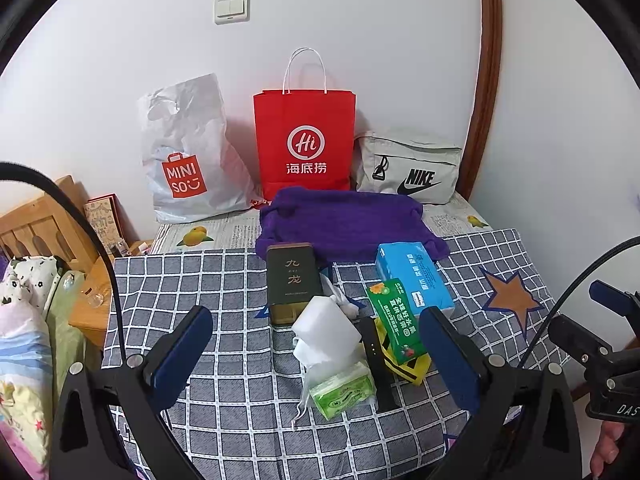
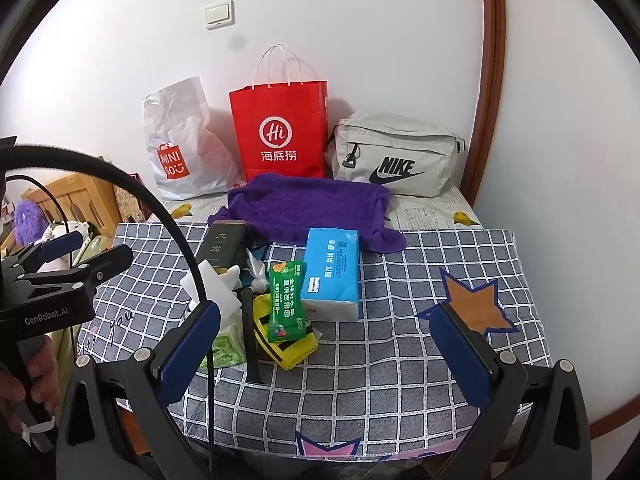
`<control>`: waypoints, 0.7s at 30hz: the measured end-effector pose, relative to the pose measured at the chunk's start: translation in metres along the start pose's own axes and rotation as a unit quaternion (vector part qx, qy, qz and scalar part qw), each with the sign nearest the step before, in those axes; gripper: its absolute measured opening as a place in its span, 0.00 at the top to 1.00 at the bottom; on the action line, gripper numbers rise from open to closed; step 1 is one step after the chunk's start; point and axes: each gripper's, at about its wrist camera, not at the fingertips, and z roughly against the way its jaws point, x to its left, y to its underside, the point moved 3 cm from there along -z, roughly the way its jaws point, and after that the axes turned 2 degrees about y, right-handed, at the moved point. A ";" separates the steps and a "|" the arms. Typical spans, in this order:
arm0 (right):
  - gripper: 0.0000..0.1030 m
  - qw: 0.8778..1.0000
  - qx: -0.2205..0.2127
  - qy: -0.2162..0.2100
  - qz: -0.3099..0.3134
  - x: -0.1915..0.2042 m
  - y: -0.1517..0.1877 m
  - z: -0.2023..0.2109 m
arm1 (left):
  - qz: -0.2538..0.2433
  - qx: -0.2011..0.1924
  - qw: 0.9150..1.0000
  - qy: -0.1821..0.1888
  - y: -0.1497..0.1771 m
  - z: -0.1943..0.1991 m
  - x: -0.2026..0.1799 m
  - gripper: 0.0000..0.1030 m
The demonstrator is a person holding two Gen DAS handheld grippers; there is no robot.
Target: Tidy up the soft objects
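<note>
Tools [image 1: 316,360] [image 2: 324,356] wide above checked tablecloth [image 2: 400,360]

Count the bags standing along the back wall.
3: white Miniso plastic bag on the left, red paper bag in the middle, grey Nike pouch on the right. None look hidden.

A light switch [image 1: 231,8] is sitting on the wall at about 11 o'clock. A dark tin [image 1: 294,280] is lying on the checked cloth [image 1: 192,280] near centre, with a black strap [image 1: 376,360] at about 5 o'clock from it. A wooden headboard [image 1: 36,224] is showing at 9 o'clock, and brown trim [image 1: 486,80] is running up at 1 o'clock.
</note>
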 end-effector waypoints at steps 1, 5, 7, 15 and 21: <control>0.00 1.000 0.000 0.000 0.000 0.000 0.000 0.000 | 0.000 0.000 1.000 0.000 0.000 0.000 0.000 0.00; 0.00 1.000 -0.001 0.000 0.001 0.001 0.000 0.000 | 0.000 0.000 1.000 -0.001 0.000 0.000 0.000 0.00; 0.00 1.000 -0.001 0.000 0.000 0.001 0.001 0.000 | 0.000 0.000 1.000 0.000 0.000 0.001 0.001 0.00; 0.00 1.000 -0.003 0.000 -0.001 0.001 0.001 0.001 | -0.001 0.001 1.000 0.000 0.001 0.002 0.004 0.00; 0.00 1.000 -0.004 -0.003 -0.002 0.001 0.001 0.000 | 0.000 0.002 1.000 -0.001 0.001 0.002 0.004 0.00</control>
